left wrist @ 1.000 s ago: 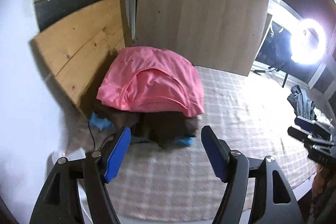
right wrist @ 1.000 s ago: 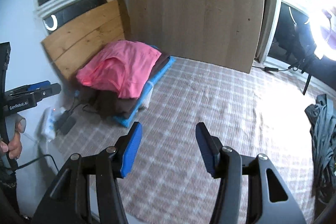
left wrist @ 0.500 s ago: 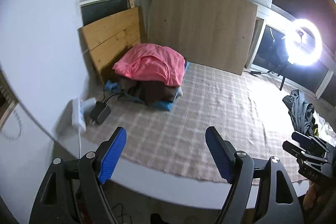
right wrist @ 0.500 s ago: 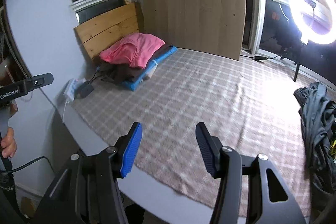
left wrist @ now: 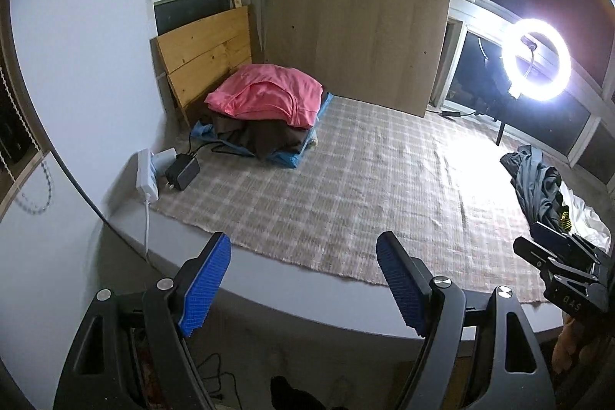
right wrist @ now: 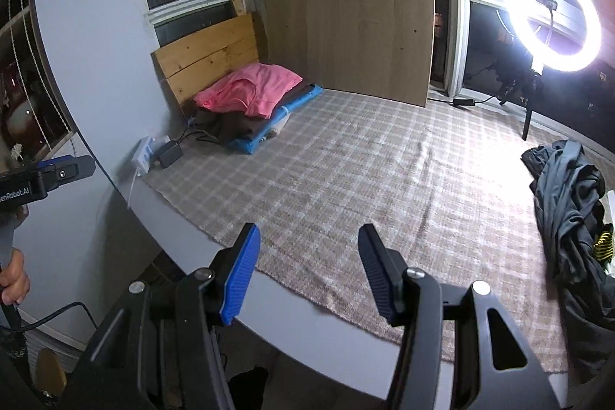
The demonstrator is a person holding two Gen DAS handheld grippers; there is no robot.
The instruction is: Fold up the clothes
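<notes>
A folded pink garment (left wrist: 265, 94) (right wrist: 250, 88) tops a stack of dark clothes (left wrist: 265, 137) (right wrist: 226, 125) on a blue mat at the table's far left corner. A crumpled dark grey garment (left wrist: 536, 179) (right wrist: 569, 195) lies at the right edge, with white cloth (left wrist: 584, 214) beside it. My left gripper (left wrist: 303, 256) hangs open over the table's near edge, nothing between its blue pads. My right gripper (right wrist: 307, 244) is open too, empty, also at the near edge. Each view shows the other gripper at its side margin.
A checked cloth (left wrist: 346, 187) (right wrist: 346, 171) covers the grey table (left wrist: 269, 298). A white power strip (left wrist: 148, 175) and black adapter (left wrist: 182, 171) lie at the left. Wooden boards (left wrist: 207, 56) lean behind the stack. A ring light (left wrist: 536, 60) glares at the right.
Both grippers have drawn back from the pink stack to the table's near edge; the stack now looks small and far. Both stay open and empty.
</notes>
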